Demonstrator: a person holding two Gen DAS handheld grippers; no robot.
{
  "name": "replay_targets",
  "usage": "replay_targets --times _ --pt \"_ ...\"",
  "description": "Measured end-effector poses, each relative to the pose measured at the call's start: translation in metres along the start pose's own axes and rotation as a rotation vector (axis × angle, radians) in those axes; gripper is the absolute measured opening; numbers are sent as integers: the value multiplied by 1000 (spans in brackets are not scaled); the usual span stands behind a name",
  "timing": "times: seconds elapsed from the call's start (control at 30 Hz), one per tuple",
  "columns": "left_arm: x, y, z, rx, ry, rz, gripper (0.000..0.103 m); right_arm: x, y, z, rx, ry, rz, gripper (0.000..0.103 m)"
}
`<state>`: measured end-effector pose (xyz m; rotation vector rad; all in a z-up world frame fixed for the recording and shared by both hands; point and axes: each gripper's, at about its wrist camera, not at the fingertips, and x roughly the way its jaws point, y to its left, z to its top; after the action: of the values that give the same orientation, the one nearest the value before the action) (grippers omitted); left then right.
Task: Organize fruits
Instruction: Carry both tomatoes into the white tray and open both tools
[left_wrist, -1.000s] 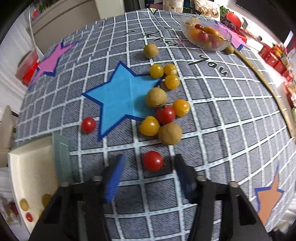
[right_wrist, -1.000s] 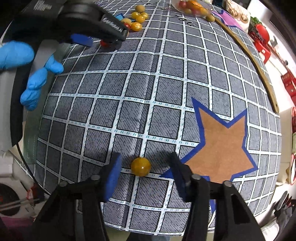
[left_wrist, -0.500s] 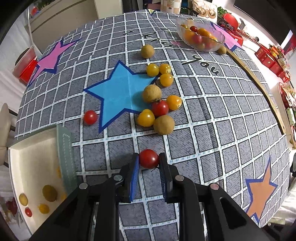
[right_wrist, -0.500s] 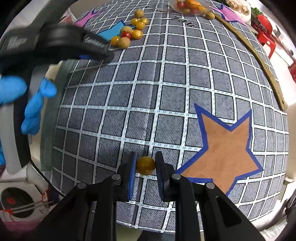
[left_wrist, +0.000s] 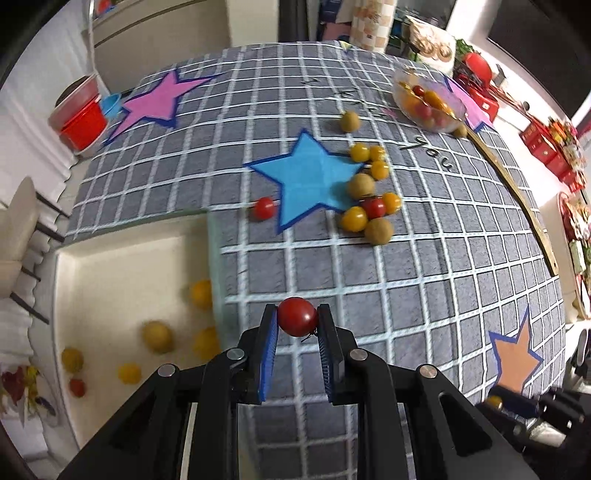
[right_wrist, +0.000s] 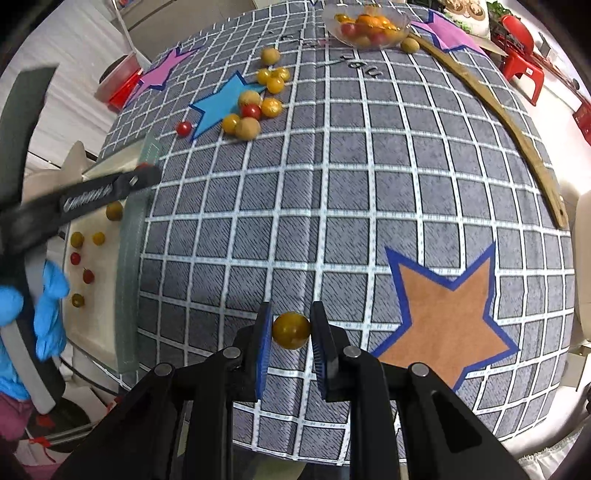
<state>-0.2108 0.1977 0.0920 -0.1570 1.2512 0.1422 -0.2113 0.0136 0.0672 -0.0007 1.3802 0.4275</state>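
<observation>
Black angular arms studded with round silver screws are seen on the left tool (left_wrist: 296, 332) and the right tool (right_wrist: 289, 334), each finger lined with ribbed blue pads (right_wrist: 263, 350), while a blue-gloved hand (right_wrist: 44, 306) and white lettering are glimpsed at the left.

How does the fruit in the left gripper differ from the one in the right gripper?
Colour: the left gripper holds a red tomato; the right gripper holds a yellow tomato.
Stem: the red tomato shows a dark stem bit at its lower right; the yellow tomato shows none.
Position: the red tomato is near the tray; the yellow tomato is beside the orange star.
Shared: both are small, round, glossy, and pinched between blue pads.
</observation>
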Motion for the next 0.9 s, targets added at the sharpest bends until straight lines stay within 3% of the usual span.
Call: replay_targets --times 0.47,0.67,0.9 --pt "-33 105 -22 -160 -44 93 23 -3 56 46 -110 -12 79 22" --pt "-18 151 -21 -218 -51 154 23 14 105 80 -192 -8 147 22" --pt "12 174 -9 -223 -56 197 23 55 162 129 -250 7 218 22"
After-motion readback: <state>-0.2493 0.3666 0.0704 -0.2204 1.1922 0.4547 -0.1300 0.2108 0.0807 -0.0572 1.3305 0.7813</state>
